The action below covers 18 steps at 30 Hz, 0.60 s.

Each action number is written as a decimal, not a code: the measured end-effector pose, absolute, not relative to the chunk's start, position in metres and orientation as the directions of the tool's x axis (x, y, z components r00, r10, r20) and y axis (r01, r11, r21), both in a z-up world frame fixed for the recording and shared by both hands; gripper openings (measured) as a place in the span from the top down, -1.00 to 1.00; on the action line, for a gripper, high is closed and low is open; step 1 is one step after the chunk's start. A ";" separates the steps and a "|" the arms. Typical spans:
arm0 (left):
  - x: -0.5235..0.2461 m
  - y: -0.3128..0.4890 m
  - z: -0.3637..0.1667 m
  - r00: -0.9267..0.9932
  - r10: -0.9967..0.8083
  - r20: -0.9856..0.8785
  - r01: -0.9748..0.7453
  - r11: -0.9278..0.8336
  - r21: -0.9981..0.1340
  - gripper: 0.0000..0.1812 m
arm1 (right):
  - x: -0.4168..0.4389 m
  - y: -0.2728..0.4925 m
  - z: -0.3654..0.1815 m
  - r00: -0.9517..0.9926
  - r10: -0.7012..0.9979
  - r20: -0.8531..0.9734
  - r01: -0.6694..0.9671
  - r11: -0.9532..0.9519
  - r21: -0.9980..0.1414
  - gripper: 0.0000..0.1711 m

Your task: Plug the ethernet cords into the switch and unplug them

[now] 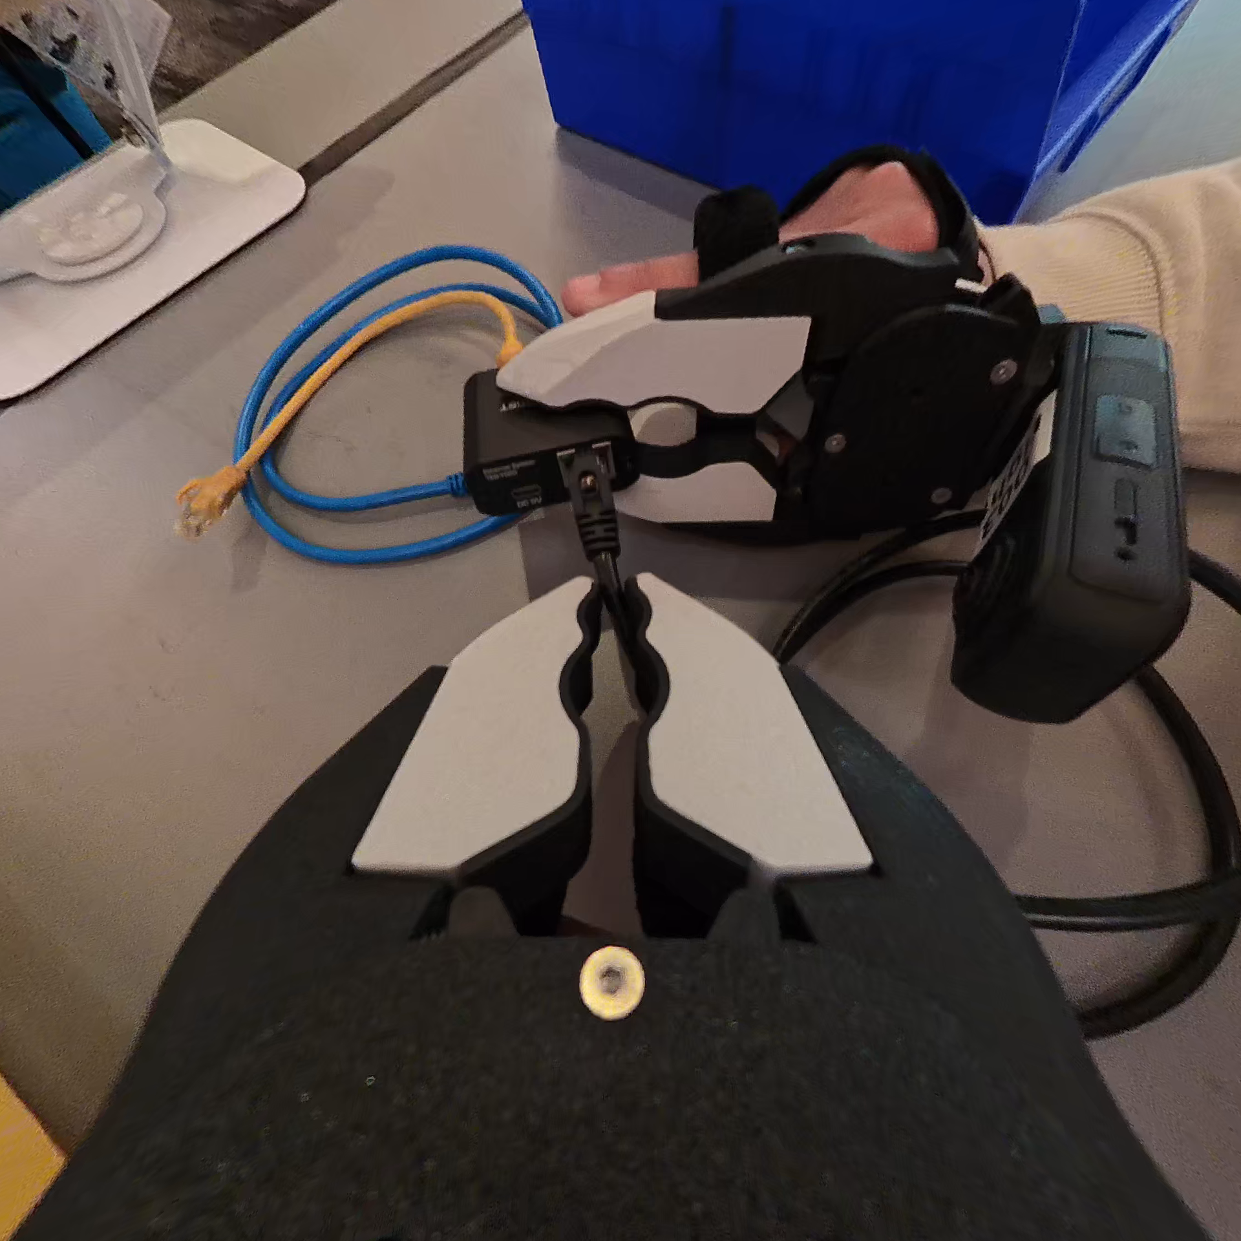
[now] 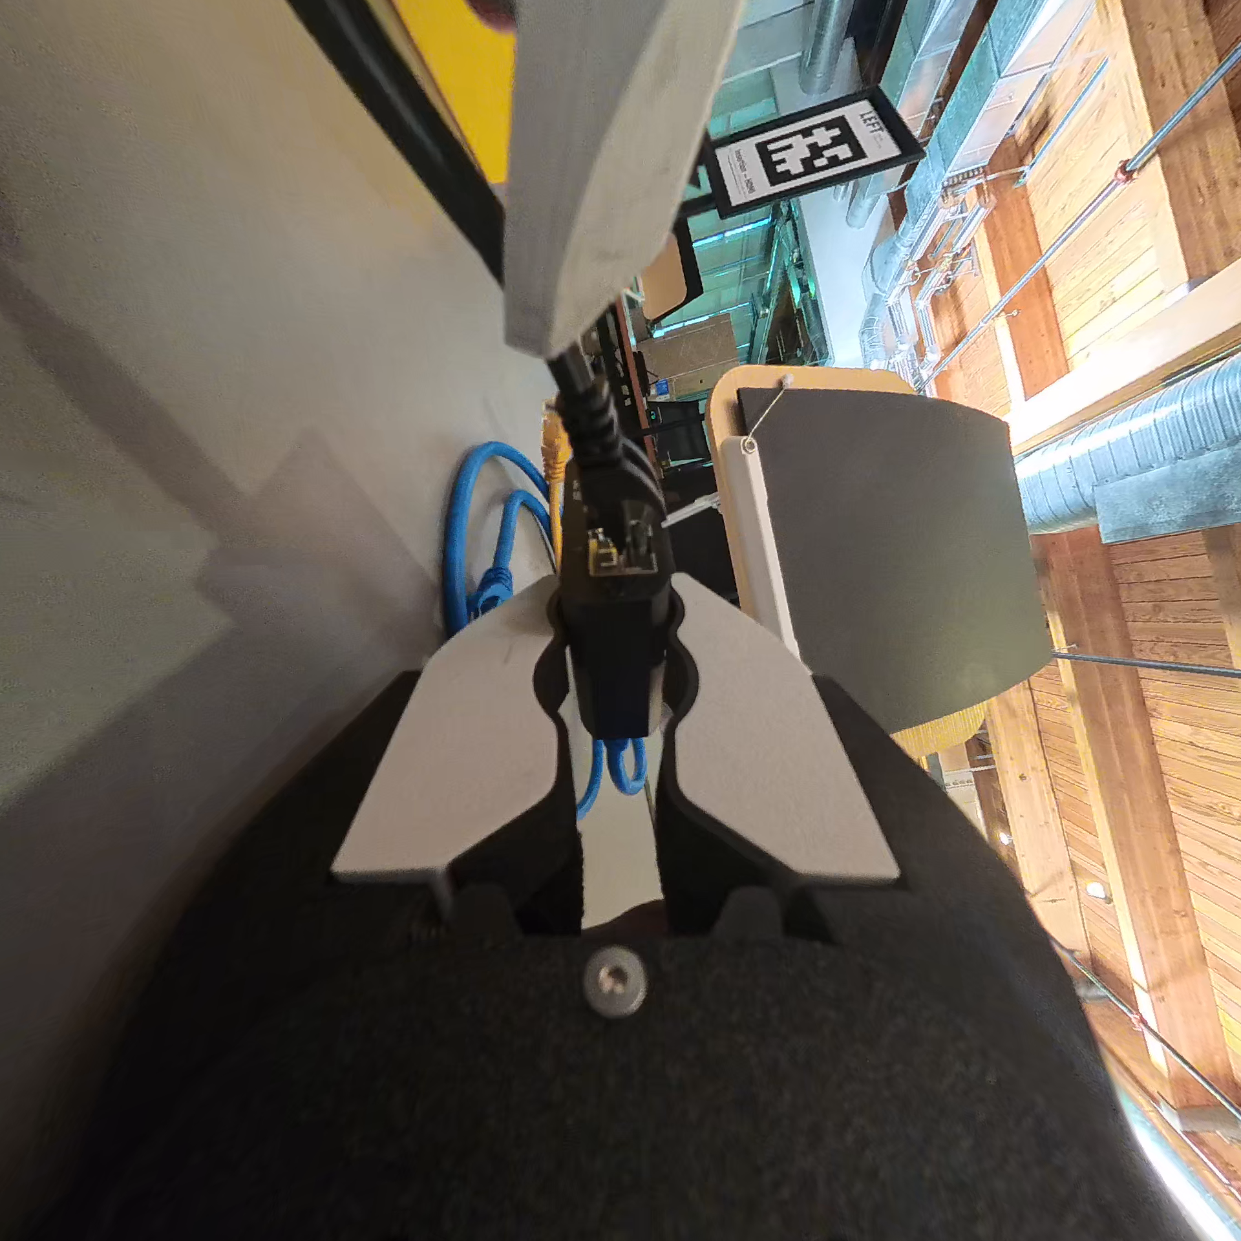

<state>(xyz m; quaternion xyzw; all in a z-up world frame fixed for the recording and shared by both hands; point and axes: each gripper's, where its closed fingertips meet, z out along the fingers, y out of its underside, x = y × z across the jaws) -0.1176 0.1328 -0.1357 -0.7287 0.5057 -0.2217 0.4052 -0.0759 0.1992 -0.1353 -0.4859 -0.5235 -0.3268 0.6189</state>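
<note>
Cords [image 1: 302, 376] lie left of switch [image 1: 530, 463] (on table [image 1: 201, 671]).

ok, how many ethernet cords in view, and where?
3. black cord plugged into the switch, pinched by the left gripper; blue cord entering its left side; yellow cord at the back, one end loose. None obviously hidden.

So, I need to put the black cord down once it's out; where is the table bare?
Bare grey table lies left of the left gripper, below the blue cord loops. It is crowded around the switch and right gripper, and the black cord coils to the right.
</note>
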 end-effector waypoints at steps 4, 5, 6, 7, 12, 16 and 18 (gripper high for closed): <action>-0.114 0.135 -0.135 0.405 -0.908 -0.107 -0.543 -0.145 -0.827 0.94 | -0.076 0.199 -0.136 0.240 0.111 0.965 0.913 0.313 -0.263 0.72; -0.113 0.135 -0.134 0.407 -0.907 -0.109 -0.537 -0.141 -0.832 0.94 | -0.076 0.199 -0.136 0.248 0.116 0.962 0.910 0.312 -0.273 0.72; -0.112 0.136 -0.134 0.410 -0.906 -0.105 -0.532 -0.144 -0.835 0.94 | -0.076 0.199 -0.136 0.249 0.117 0.961 0.909 0.314 -0.274 0.72; -0.112 0.136 -0.134 0.412 -0.906 -0.096 -0.529 -0.152 -0.835 0.94 | -0.076 0.198 -0.135 0.244 0.112 0.963 0.910 0.317 -0.267 0.73; -0.117 0.138 -0.134 0.419 -0.906 -0.063 -0.541 -0.194 -0.818 0.96 | -0.079 0.195 -0.136 0.237 0.111 0.965 0.911 0.318 -0.261 0.73; -0.118 0.139 -0.138 0.416 -0.907 -0.060 -0.562 -0.205 -0.801 0.96 | -0.080 0.193 -0.138 0.215 0.110 0.970 0.918 0.316 -0.239 0.74; -0.117 0.137 -0.139 0.398 -0.917 -0.042 -0.566 -0.208 -0.798 0.96 | -0.081 0.193 -0.139 0.204 0.109 0.973 0.918 0.324 -0.229 0.74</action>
